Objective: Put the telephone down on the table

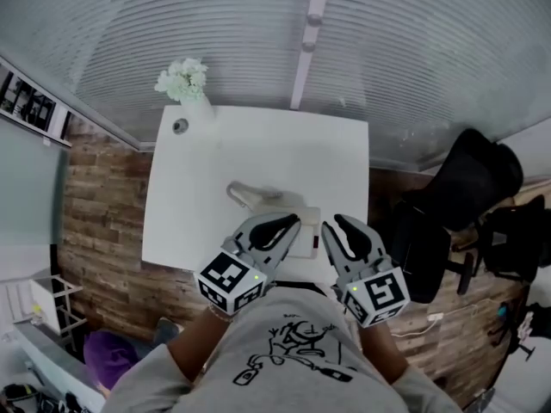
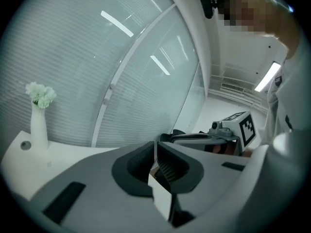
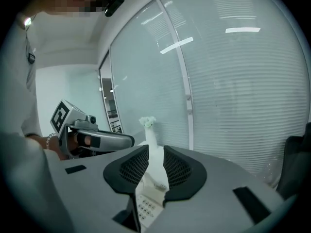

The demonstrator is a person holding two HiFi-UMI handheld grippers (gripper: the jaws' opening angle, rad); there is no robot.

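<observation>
Telephone (image 1: 269, 200) lies on the white table (image 1: 258, 144)

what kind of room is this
Most likely an office or meeting room: ribbed glass partition walls, black office chairs beside a white table, and a desk telephone on it.

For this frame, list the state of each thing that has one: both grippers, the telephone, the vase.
left gripper: jaws shut, nothing between them, held above the table.
right gripper: jaws a little apart, empty, held above the table.
telephone: lying on the table, held by neither gripper, partly hidden behind them.
vase: upright at the table's far left corner, white flowers in it.
</observation>
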